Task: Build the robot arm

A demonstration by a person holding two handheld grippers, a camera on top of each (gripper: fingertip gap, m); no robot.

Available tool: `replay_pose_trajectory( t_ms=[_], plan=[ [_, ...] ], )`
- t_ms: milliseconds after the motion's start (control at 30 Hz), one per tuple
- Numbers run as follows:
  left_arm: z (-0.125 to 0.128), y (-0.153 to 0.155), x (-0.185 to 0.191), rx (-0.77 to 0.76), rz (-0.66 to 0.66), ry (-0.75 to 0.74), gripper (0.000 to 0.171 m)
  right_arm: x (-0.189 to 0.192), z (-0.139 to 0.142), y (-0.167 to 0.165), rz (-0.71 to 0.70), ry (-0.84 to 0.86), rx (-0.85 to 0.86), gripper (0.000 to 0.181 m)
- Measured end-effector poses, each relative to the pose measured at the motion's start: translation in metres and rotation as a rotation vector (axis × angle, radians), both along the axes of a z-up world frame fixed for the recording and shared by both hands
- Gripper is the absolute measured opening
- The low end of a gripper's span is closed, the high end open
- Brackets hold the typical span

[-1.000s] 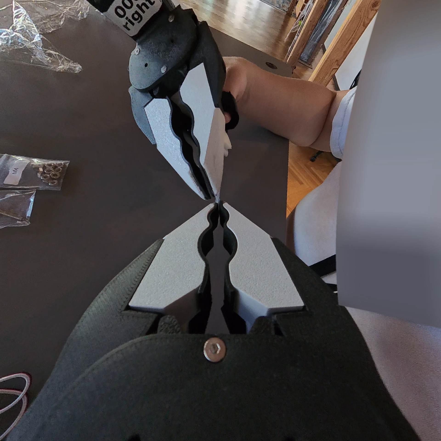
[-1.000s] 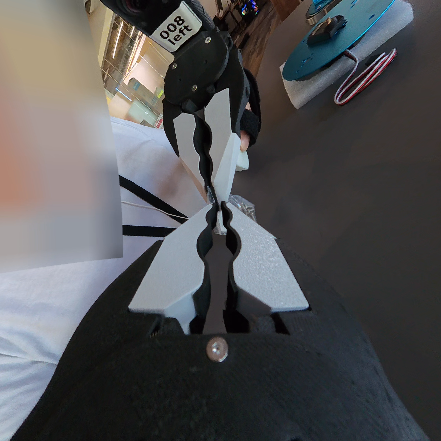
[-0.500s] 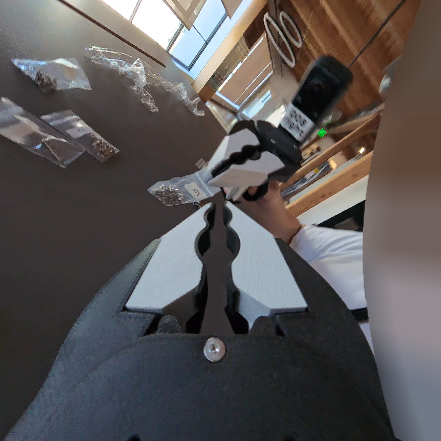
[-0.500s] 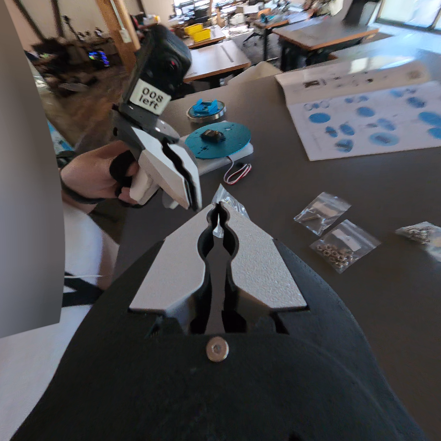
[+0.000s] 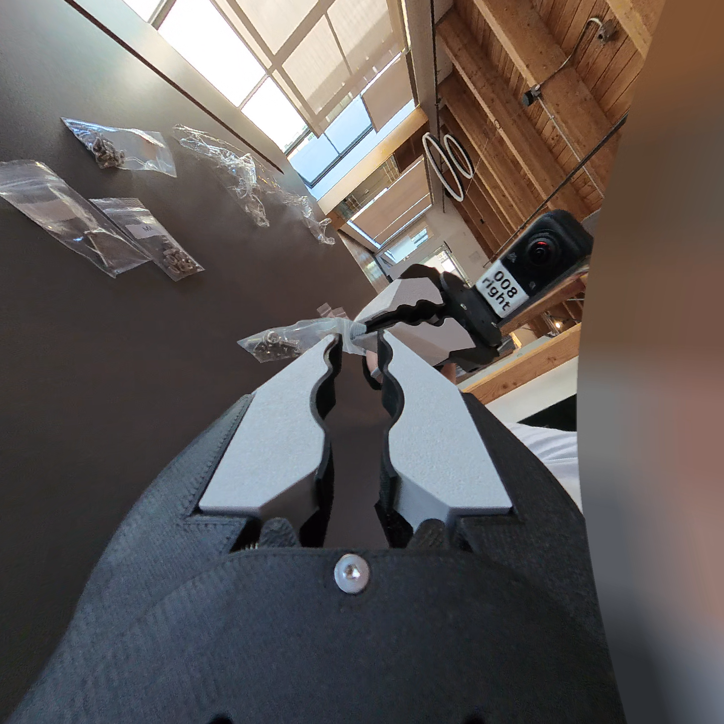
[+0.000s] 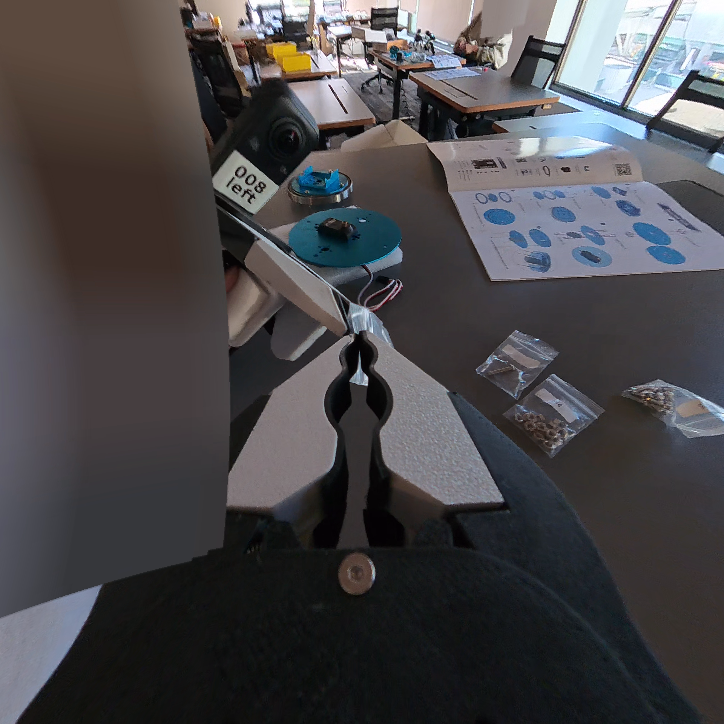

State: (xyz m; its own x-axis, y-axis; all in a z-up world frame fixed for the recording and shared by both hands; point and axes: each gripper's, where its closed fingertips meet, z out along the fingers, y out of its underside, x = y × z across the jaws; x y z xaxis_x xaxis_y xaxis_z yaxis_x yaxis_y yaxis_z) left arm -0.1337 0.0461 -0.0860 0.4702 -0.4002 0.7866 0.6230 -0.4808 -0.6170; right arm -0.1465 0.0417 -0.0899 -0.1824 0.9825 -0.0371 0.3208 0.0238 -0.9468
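We see the right gripper (image 6: 358,341) clamped on the top edge of a small clear zip bag of screws (image 5: 274,342), which hangs above the dark table (image 5: 117,391). The left gripper (image 5: 356,344) stands with its jaws parted, tips either side of the bag's neck, just beside the right gripper's tips; we cannot tell whether they touch the plastic. On the table to the right lie a bag of nuts (image 6: 552,415) and two more small bags. Farther off sit a blue disc (image 6: 344,239) on white foam and an open instruction sheet (image 6: 580,219).
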Motion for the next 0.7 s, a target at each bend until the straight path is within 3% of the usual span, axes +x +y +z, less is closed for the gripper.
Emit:
replay_pose_trajectory(
  t_ms=[33, 233, 367, 600, 700],
  plan=[
    [0.002, -0.001, 0.0, 0.008, 0.0, -0.007, 0.015, 0.0, 0.001, -0.001, 0.008, 0.005, -0.041, 0.0],
    [0.005, -0.006, -0.003, 0.04, 0.009, 0.042, 0.0, 0.001, 0.004, -0.004, 0.033, 0.005, -0.228, 0.0],
    [0.002, -0.006, -0.004, 0.034, 0.012, 0.111, 0.0, 0.0, 0.004, -0.005, 0.033, 0.0, -0.276, 0.0],
    [-0.001, -0.006, -0.006, 0.009, -0.012, 0.104, 0.0, -0.002, 0.002, -0.004, 0.015, 0.015, -0.164, 0.0],
    [-0.008, -0.005, -0.007, -0.009, -0.024, 0.186, 0.0, -0.002, -0.004, -0.002, 0.005, -0.009, -0.103, 0.0]
  ],
)
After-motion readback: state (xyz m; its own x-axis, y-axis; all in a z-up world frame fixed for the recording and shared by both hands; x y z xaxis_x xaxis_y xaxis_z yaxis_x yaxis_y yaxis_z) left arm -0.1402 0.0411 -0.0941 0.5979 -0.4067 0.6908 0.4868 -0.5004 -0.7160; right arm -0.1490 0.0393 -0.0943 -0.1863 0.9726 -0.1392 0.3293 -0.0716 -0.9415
